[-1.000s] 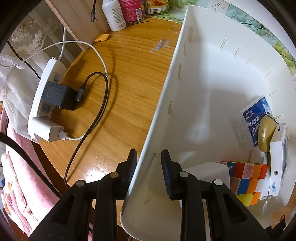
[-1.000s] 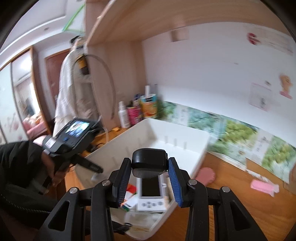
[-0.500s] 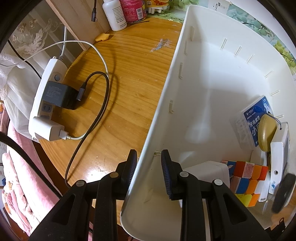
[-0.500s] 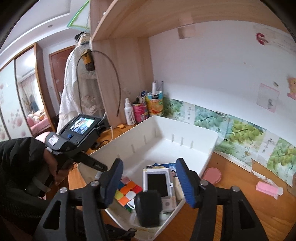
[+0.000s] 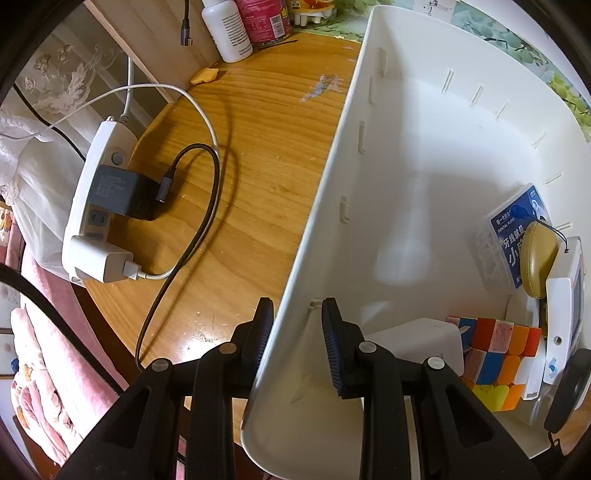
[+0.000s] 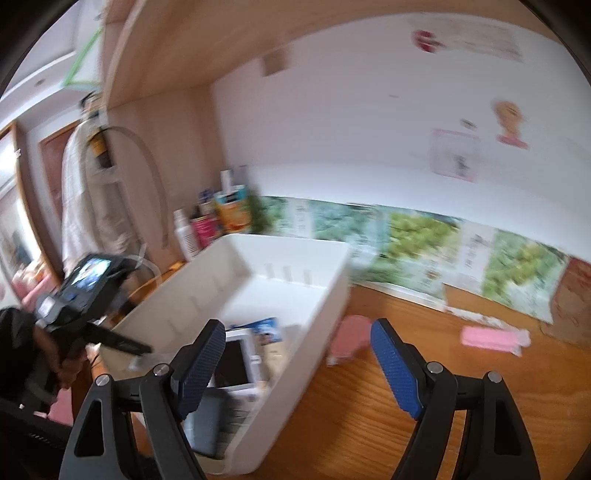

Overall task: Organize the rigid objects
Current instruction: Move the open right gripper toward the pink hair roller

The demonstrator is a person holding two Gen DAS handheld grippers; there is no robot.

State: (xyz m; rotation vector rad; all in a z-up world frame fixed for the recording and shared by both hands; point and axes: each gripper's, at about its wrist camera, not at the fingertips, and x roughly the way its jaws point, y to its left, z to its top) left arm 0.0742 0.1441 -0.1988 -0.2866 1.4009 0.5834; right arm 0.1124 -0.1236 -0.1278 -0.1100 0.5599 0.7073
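A white plastic bin (image 5: 417,155) stands on the wooden desk. My left gripper (image 5: 297,332) is shut on the bin's near wall, one finger outside and one inside. In the bin lie a colourful puzzle cube (image 5: 495,354), a blue dental floss box (image 5: 511,229), a gold oval case (image 5: 539,258), a white device (image 5: 565,314) and a black object (image 5: 567,387) at its corner. My right gripper (image 6: 297,365) is open wide and empty, above the bin's (image 6: 280,295) right rim. The black object (image 6: 205,424) lies in the bin below its left finger.
A white power strip (image 5: 92,206) with a black adapter and cables lies left of the bin. Bottles and a red can (image 5: 258,18) stand at the back. A pink round item (image 6: 351,336) and a pink flat item (image 6: 491,338) lie on the desk right of the bin.
My right gripper opened and let the black object drop into the bin, then swung right. The left gripper has kept its hold on the bin wall.
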